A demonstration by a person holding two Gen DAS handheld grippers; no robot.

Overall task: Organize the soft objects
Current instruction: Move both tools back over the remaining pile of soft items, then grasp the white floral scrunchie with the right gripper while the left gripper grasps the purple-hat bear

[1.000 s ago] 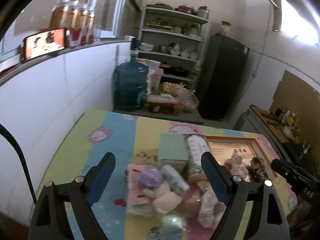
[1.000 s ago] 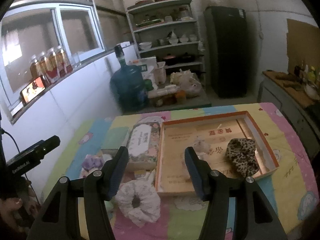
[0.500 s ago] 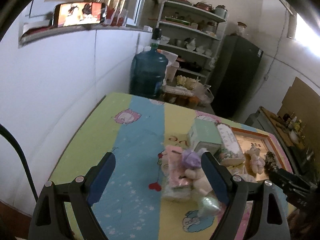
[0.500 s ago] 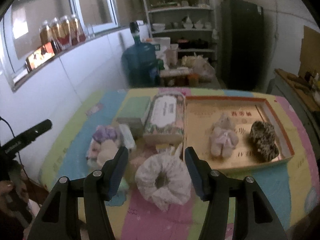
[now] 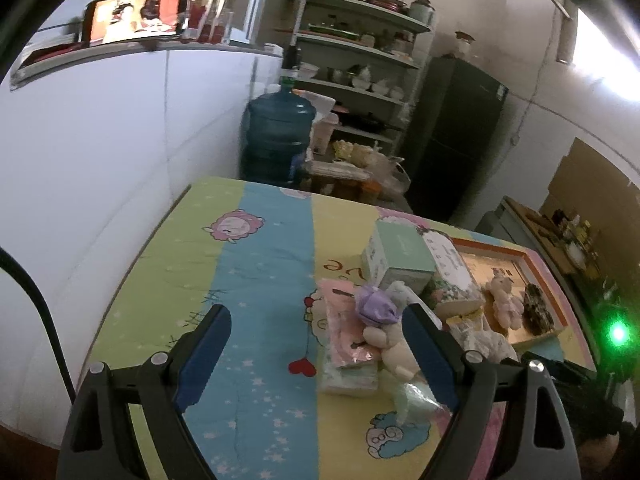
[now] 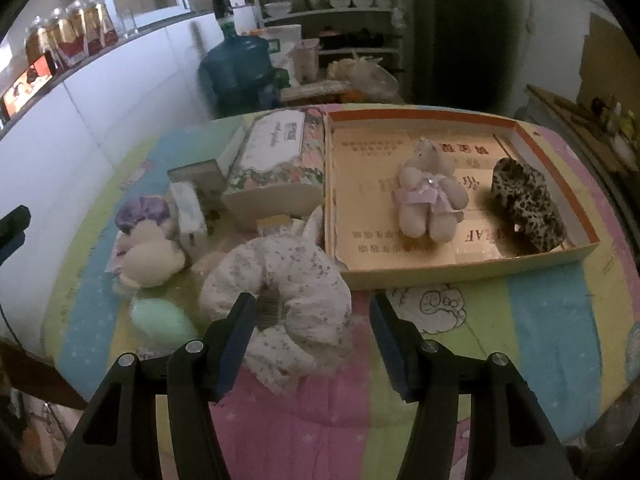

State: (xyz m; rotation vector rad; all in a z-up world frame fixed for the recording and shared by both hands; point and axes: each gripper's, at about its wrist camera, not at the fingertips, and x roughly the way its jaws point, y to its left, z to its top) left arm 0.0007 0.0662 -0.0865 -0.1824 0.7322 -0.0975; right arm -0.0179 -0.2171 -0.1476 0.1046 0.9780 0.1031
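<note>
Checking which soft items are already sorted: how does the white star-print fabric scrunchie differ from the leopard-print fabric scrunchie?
Place: the white star-print fabric scrunchie lies on the striped tablecloth, outside the shallow cardboard box; the leopard-print fabric scrunchie lies inside it.
Colour: the white one is pale with tiny stars, the leopard one dark and spotted.
Gripper: the open right gripper frames the white one; nothing is near the leopard one.
Both are puffy fabric rings.

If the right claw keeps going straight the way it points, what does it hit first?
Most likely the white floral scrunchie, which lies between the open fingers of the right claw, slightly left of centre. Depth is hard to judge, but nothing shows in front of it.
</note>
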